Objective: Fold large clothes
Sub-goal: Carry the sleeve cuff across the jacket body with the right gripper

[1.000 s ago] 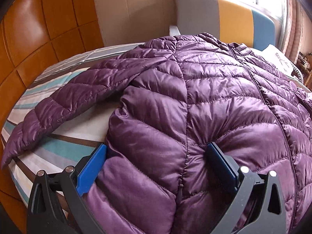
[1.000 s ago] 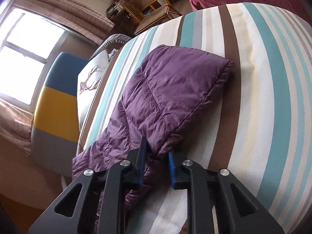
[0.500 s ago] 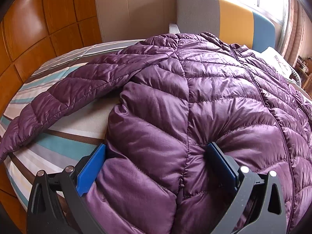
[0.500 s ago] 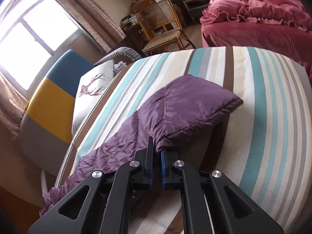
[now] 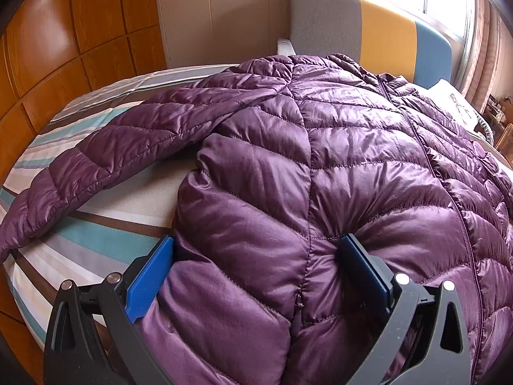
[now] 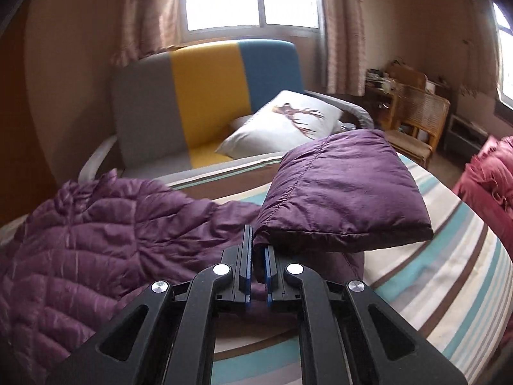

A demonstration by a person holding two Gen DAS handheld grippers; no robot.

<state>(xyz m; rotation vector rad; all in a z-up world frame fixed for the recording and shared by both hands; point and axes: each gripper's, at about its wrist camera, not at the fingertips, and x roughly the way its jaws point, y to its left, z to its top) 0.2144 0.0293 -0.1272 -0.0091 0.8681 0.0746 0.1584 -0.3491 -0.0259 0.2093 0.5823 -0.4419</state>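
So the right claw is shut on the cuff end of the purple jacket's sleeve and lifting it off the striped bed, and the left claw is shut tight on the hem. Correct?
Not quite. The left claw is not shut: its jaws stand wide apart, straddling a bulge of the purple jacket near the hem, as the left wrist view shows. The right claw is indeed shut on the sleeve, raised above the striped bed.

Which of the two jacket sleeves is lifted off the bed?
The sleeve pinched in the right gripper is lifted above the striped bed. The other sleeve lies flat, unheld, beside the left gripper.
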